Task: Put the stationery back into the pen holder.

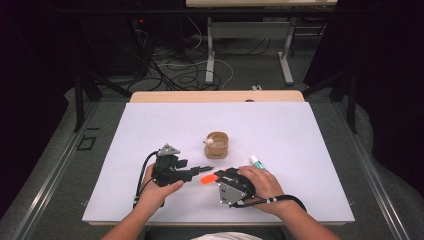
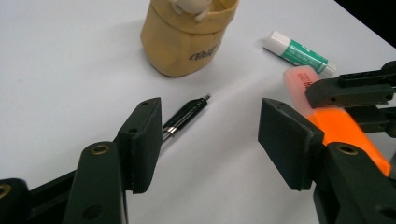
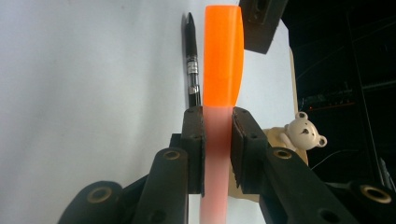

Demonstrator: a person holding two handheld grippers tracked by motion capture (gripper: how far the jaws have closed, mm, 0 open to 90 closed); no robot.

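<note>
**Orange highlighter clamped in the right gripper, left gripper spread wide beside it**

Forearms come in from the bottom of the high view, each hand wrapped around a gripper low on the white table (image 1: 150,125). At the left, the left gripper (image 1: 200,169) points right toward the other one. At the right, the right gripper (image 1: 216,176) points left, with the orange highlighter (image 1: 208,178) sticking out of its tip between the two tools. Behind them stands a tan cup (image 1: 217,145), and a green-and-white glue stick (image 1: 258,162) lies just beyond the right hand (image 1: 262,182).

Seen from the left gripper view, the left gripper's (image 2: 210,140) jaws stand wide apart, holding nothing. A black pen (image 2: 186,116) lies on the table between them, nearer the left jaw. The highlighter (image 2: 348,135) sits at the right, just behind the right jaw, gripped by the other gripper. The cup (image 2: 184,39) and glue stick (image 2: 299,52) lie farther off.

From the right gripper view, the right gripper (image 3: 217,135) is clenched on the highlighter's (image 3: 223,60) pale barrel, its orange cap projecting forward. The pen (image 3: 192,60) lies just beside it, parallel. A small white bear figure (image 3: 306,133) shows on the cup at the right.
</note>
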